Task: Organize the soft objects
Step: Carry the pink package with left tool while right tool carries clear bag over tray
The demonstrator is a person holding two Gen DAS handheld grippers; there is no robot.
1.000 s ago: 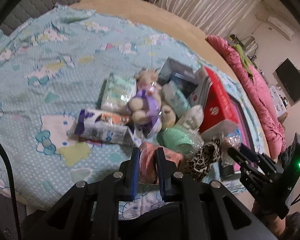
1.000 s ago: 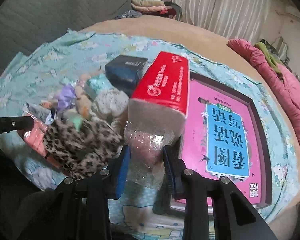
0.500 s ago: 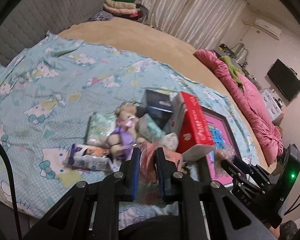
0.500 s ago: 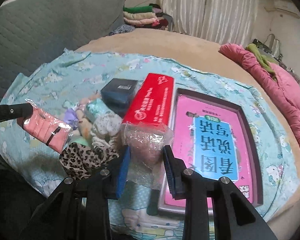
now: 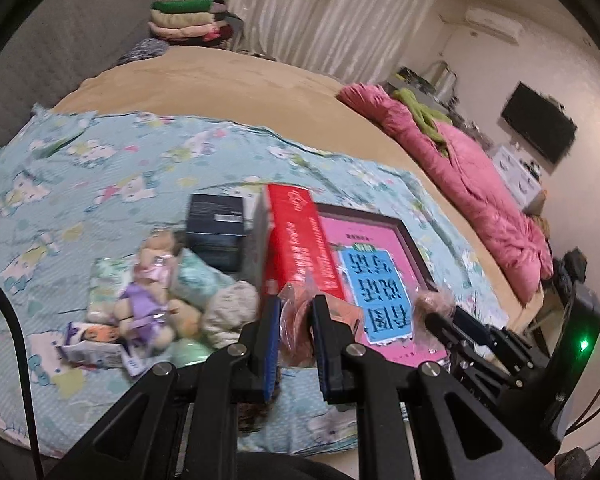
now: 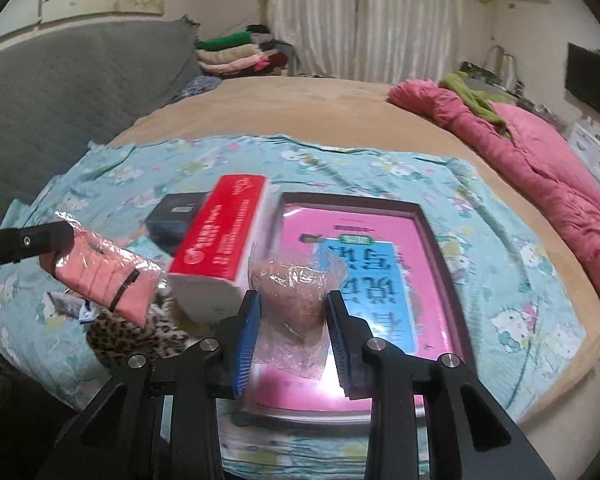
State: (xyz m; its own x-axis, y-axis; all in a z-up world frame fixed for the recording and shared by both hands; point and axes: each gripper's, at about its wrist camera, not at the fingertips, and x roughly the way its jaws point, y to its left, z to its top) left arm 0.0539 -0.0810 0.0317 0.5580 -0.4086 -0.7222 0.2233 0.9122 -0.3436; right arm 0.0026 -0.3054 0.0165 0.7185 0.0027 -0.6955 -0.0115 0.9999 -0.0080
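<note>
My left gripper (image 5: pixel 295 312) is shut on a pink cloth in a clear wrapper (image 5: pixel 296 328); the same pink packet (image 6: pixel 104 276) hangs in the air at the left of the right wrist view. My right gripper (image 6: pixel 293 312) is shut on a brownish soft item in a crinkly clear bag (image 6: pixel 294 300), also seen at its tips in the left wrist view as a bag (image 5: pixel 430 300). Both are lifted above the blue cartoon-print sheet (image 5: pixel 100 168). On the sheet lie a plush doll in purple (image 5: pixel 148 300), wrapped packets (image 5: pixel 104 284) and a leopard-print cloth (image 6: pixel 140 336).
A red tissue box (image 6: pixel 220 232), a dark box (image 5: pixel 216 232) and a pink-and-blue picture book in a dark frame (image 6: pixel 376 248) lie on the sheet. A pink quilt (image 6: pixel 540 168) runs along the right side of the bed. Folded clothes (image 6: pixel 236 54) are stacked at the back.
Both grippers have risen and pulled back from the pile, each carrying its packet. The objects on the sheet look smaller and lower, and more of the room shows.
</note>
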